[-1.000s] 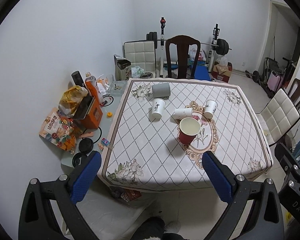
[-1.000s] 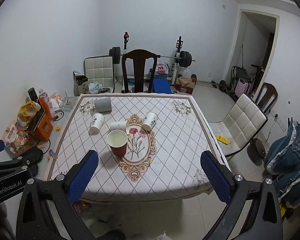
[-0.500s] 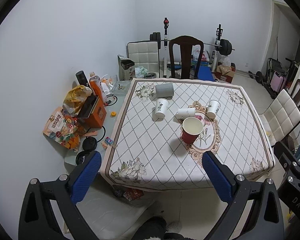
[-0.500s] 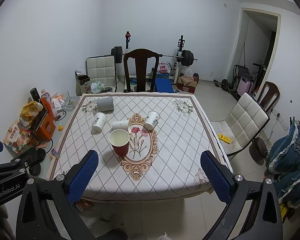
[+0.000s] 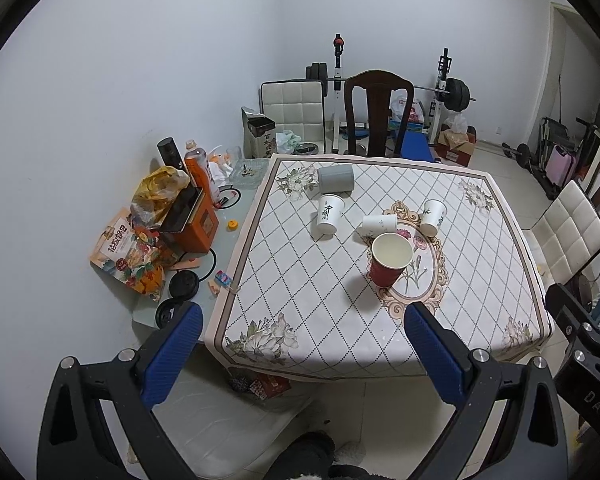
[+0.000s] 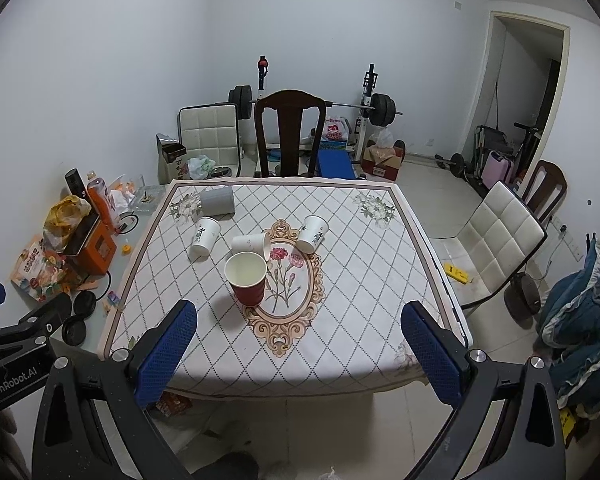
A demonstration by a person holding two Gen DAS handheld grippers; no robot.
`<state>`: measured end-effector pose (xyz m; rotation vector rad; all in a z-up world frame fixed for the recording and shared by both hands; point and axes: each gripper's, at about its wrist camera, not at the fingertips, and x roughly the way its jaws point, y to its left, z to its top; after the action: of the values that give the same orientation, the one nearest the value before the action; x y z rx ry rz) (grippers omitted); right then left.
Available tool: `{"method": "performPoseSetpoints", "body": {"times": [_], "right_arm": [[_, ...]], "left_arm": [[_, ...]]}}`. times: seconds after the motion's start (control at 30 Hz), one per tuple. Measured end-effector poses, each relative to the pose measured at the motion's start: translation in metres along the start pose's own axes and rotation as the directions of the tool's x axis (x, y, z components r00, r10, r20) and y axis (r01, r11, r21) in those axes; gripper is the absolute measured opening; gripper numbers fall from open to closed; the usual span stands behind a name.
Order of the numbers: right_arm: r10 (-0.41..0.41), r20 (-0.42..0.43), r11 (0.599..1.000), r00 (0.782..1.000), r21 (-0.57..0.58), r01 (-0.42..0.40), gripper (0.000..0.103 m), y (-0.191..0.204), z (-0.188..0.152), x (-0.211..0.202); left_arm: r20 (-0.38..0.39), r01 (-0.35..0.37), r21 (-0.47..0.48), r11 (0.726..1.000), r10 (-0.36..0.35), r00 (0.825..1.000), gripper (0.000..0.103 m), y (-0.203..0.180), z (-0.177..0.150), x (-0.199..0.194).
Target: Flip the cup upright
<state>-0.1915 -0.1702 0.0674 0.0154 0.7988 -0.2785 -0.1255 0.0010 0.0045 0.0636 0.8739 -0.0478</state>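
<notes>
item: red cup (image 5: 391, 258), frame centre, upright on table (image 5: 324, 312). white cup (image 5: 379, 225) behind it lies sideways, awaiting flipping. left gripper (image 5: 300, 344), right gripper (image 6: 300, 340): both spread, empty, held back for approach.

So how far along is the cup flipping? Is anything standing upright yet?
Done: the red paper cup stands upright, mouth open to the ceiling.

In hand: nothing. The left gripper and right gripper are open, held back from the table.

Left: the plain white paper cup and grey cup lie on their sides. Two printed white cups rest mouth-down.
</notes>
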Motion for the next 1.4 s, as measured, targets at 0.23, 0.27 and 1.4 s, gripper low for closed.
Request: {"method": "performPoseSetpoints", "body": {"times": [0.23, 0.27, 1.4], "right_arm": [[0.011, -0.002, 1.0, 1.0, -0.008, -0.011, 0.103, 0.004, -0.001, 0.0], [0.013, -0.002, 1.0, 1.0, -0.009, -0.013, 0.103, 0.004, 0.0, 0.0], [0.044, -0.007, 0.999, 0.999, -0.025, -0.045, 0.103, 0.001, -0.01, -0.007]], "left_arm": [[0.002, -0.003, 0.0, 1.0, 0.003, 1.0, 0.103, 0.001, 0.0, -0.001], [0.003, -0.003, 0.0, 1.0, 0.003, 1.0, 0.103, 0.002, -0.001, -0.002], [0.003, -0.006, -0.013, 1.0, 0.006, 1.0, 0.103, 0.011, -0.008, -0.008]]}}
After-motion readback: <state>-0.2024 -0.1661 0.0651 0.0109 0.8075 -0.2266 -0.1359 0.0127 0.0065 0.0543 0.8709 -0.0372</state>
